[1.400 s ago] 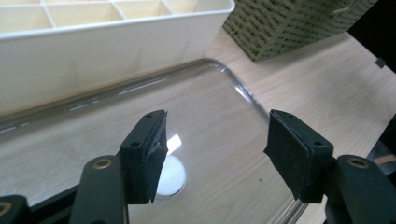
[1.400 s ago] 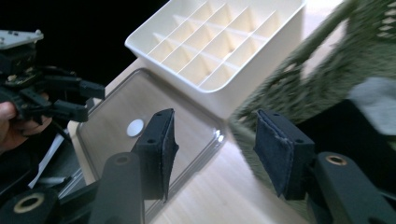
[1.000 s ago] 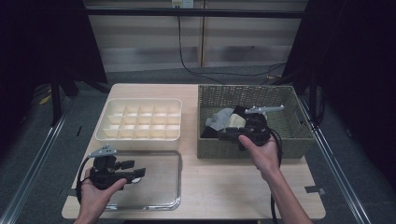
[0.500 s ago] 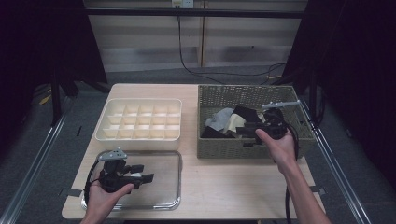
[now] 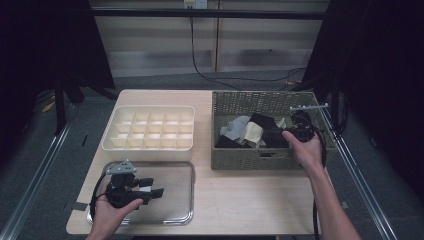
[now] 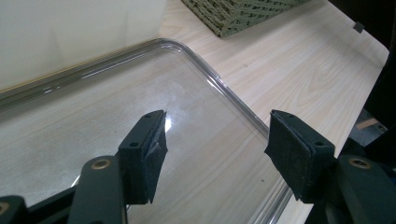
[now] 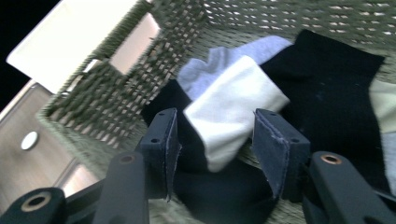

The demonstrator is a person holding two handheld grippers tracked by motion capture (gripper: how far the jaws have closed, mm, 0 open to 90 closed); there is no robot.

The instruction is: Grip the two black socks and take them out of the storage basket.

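Cream sock [image 7: 233, 109] lying folded in the wicker basket [image 5: 235, 157], straight ahead of the right tongs [image 7: 212, 149] and partly between the two pads, no pad pressing on it. Right tongs partly spread, just closing a little after a brief widening, the sock's near end in the gap. Under and around the sock: black socks [image 7: 327, 84] to the right and below, a grey sock [image 7: 219, 60] just beyond its far end. Seen from above, right tongs [image 5: 287, 134] reaching into the basket from its right side, held in the right hand [image 5: 306, 147].

Left tongs [image 6: 212, 149] spread wide, nothing between the pads, hanging just above the clear tray [image 6: 233, 100] without touching it. From above, left tongs [image 5: 156, 191] over the tray [image 5: 185, 167], gripped by the left hand [image 5: 112, 212] at the near left of the worktop [image 5: 250, 200].

Given by the right gripper view: the weave of the basket wall and the sock's fold up close. Given by the high view: a white divided box [image 5: 150, 145] beyond the left tongs, just beside the tray's far edge, and the basket to the right of both. Given by the left gripper view: the tray's rounded corner and bare wood past it.
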